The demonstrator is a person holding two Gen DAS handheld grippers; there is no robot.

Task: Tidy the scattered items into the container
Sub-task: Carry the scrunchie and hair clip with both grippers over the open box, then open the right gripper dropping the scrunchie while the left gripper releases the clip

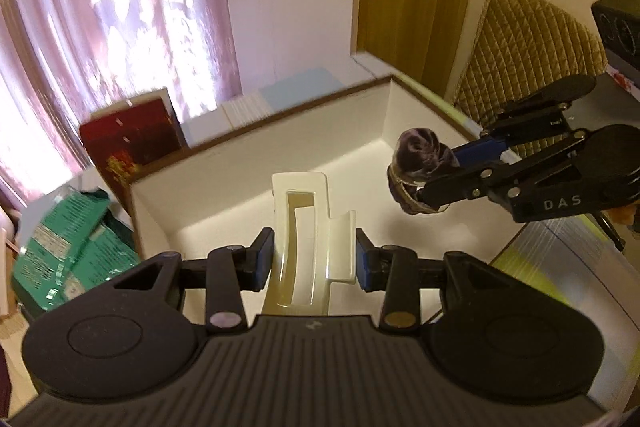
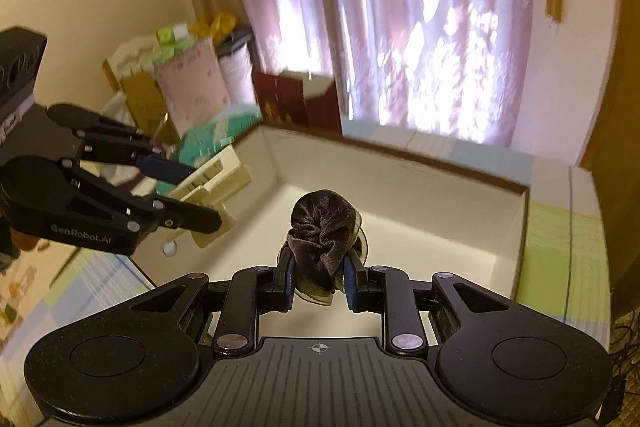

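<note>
Fingers (image 1: 266,259) of left gripper (image 1: 315,259) pinching cream hair clip (image 1: 310,227), held over white box (image 1: 256,183). Right gripper (image 2: 319,277) clamped on dark velvet scrunchie (image 2: 322,227), also above box. Pink curtain (image 2: 380,7) way behind.

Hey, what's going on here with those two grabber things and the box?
A person is tidying items into a white box using two handheld grippers. The left gripper is shut on a cream hair claw clip, and the right gripper is shut on a dark velvet scrunchie. Both items are held over the open box, whose visible floor looks bare; neither has been released yet.
</note>
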